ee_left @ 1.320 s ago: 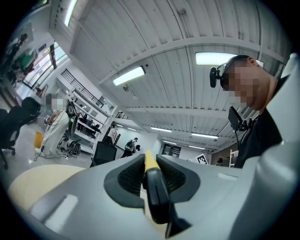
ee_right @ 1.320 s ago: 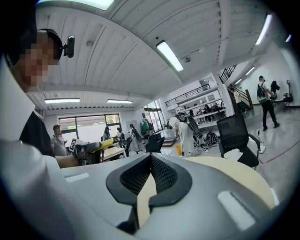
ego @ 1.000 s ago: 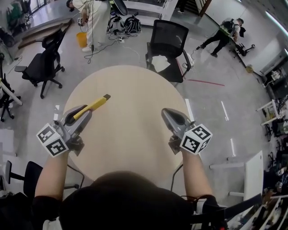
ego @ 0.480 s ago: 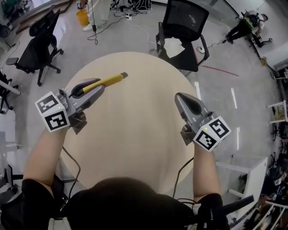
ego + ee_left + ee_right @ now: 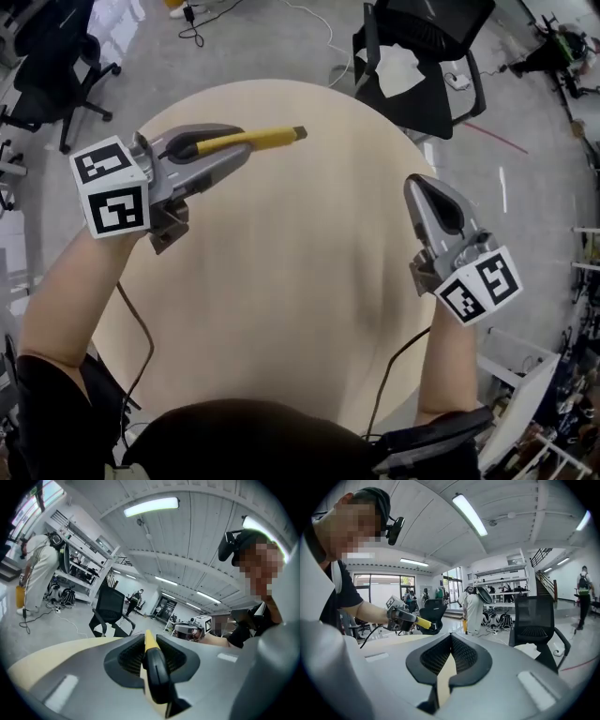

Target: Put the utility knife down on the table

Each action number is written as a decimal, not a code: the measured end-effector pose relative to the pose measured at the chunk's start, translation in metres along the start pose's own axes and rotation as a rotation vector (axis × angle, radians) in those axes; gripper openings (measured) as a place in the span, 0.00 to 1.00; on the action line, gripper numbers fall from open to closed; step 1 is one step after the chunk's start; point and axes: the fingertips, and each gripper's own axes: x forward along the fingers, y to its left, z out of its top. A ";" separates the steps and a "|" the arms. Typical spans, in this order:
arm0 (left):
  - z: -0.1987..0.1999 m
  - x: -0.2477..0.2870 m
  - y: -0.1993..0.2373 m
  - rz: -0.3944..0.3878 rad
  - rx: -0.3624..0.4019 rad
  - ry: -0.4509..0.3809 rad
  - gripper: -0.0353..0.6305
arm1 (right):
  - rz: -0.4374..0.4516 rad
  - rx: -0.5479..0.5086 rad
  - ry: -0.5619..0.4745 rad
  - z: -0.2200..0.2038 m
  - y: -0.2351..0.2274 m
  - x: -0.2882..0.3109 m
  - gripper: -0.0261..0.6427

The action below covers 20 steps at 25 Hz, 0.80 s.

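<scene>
Head view: my left gripper is clamped narrow on the rear of the slim yellow utility knife with its black slider, poised over the round pale wooden table; I judge it needs lowering flat, then release; my right gripper is closed, empty.

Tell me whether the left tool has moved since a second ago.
Yes. The left tool, gripping the knife, has moved from the near-left edge of the table inward over its top, toward the black chair beyond.
</scene>
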 end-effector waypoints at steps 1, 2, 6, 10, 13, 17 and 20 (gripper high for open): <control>-0.003 0.007 0.010 -0.002 -0.009 0.013 0.16 | 0.002 -0.015 0.013 -0.006 -0.006 0.010 0.06; -0.006 0.013 0.019 -0.004 -0.016 0.024 0.16 | 0.003 -0.030 0.024 -0.011 -0.010 0.019 0.06; -0.032 0.039 0.052 -0.021 -0.049 0.094 0.16 | 0.002 -0.075 0.064 -0.039 -0.026 0.054 0.06; -0.059 0.078 0.098 -0.024 -0.066 0.162 0.16 | -0.012 -0.092 0.087 -0.069 -0.064 0.088 0.06; -0.077 0.101 0.126 -0.022 -0.091 0.186 0.16 | -0.032 -0.087 0.103 -0.091 -0.090 0.105 0.06; -0.086 0.112 0.126 -0.096 -0.159 0.185 0.16 | -0.037 -0.089 0.100 -0.095 -0.093 0.111 0.06; -0.088 0.113 0.122 -0.108 -0.171 0.198 0.16 | -0.028 -0.088 0.090 -0.090 -0.085 0.113 0.06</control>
